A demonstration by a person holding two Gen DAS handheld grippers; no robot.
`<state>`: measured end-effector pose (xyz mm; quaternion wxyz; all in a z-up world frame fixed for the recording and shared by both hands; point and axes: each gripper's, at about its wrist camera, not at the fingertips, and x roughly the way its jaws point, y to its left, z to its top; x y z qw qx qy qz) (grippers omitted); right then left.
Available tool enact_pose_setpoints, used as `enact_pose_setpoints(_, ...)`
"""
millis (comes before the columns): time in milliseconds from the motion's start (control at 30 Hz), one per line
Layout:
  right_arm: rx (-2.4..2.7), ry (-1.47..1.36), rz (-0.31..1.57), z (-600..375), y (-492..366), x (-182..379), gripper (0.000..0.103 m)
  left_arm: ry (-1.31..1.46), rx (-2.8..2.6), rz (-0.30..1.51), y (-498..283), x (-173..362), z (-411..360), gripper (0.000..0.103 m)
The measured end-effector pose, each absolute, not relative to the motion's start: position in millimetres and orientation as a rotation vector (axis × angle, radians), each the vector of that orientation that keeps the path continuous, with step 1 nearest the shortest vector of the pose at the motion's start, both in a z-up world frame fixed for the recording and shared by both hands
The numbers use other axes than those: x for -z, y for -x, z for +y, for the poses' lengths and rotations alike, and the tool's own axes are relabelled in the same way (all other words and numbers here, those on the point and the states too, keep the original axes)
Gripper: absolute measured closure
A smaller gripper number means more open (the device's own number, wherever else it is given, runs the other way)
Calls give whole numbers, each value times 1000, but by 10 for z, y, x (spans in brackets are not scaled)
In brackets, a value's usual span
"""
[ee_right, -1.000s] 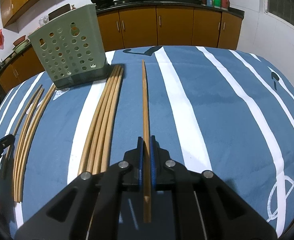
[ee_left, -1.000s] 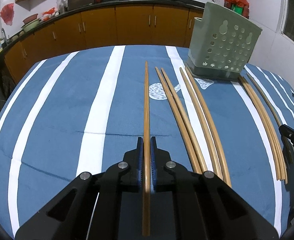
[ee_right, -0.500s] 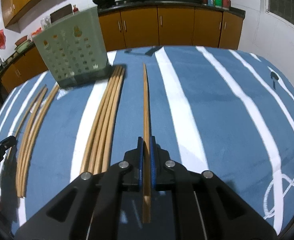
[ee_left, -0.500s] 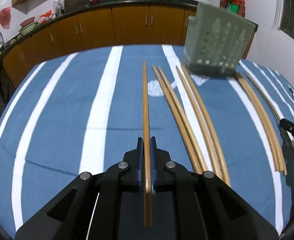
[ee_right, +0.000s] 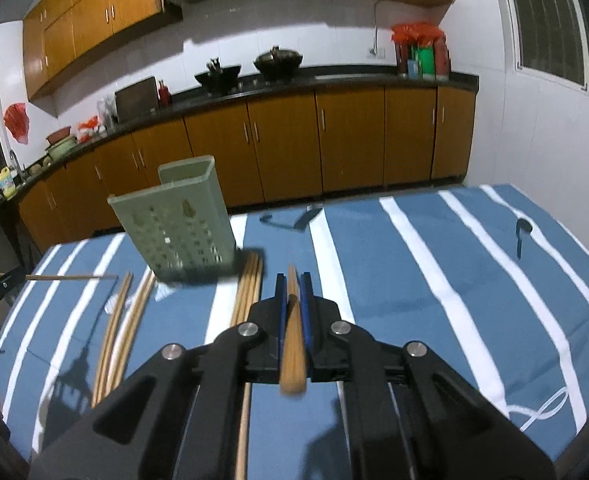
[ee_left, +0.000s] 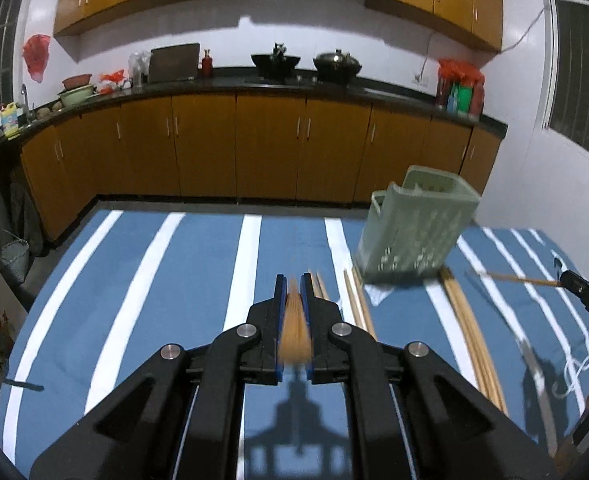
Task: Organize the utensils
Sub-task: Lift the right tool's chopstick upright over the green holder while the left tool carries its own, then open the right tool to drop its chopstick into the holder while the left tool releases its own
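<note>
My left gripper is shut on a wooden chopstick, blurred by motion and lifted above the blue striped tablecloth. My right gripper is shut on another wooden chopstick, also lifted. The green perforated utensil holder stands ahead and to the right of the left gripper; in the right wrist view the holder stands ahead on the left. Several loose chopsticks lie on the cloth beside the holder, also seen in the right wrist view.
The right gripper with its chopstick shows at the right edge of the left wrist view. Kitchen cabinets and a counter with woks stand behind the table. A wall and window are on the right.
Both grippers have lifted and tilted upward with their chopsticks, which were lying along the cloth before. The view now rises to the cabinets; the holder appears lower.
</note>
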<state>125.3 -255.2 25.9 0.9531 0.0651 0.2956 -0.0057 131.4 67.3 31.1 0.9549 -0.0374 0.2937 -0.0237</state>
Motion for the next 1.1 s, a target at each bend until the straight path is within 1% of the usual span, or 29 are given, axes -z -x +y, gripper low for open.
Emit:
enact_pose_setpoints(333,10,-118,520,-2544,-1370,-569,95,69,43,549,-1472,-538,670,96)
enact_pose_setpoints(433,12,-107,480,-2548,-1471,-736,95,78,42,521,-1596,-694,676,96)
enact_pose_setpoints(533,5,-123,418,-2595,-1550,-1031,95,84,41,472,-1654,-922,682,96)
enact_pose_setpoints(667,-21,-145,293,-2620,-1546,-1530,95,74,54,353,-1656,-1366,597,96)
enact_pose_setpoints(800,-80,-171,219,-2570,-1548,-1857,95,75,102,269,-1634,-1668,420,96)
enact_pose_setpoints(933,-148,-176,218,-2456,-1583,-1953,95,87,162,238,-1634,-1737,221,96)
enact_pose_setpoints(1100,-190,-167,276,-2309,-1732,-1807,95,122,206,259,-1757,-1587,56,96)
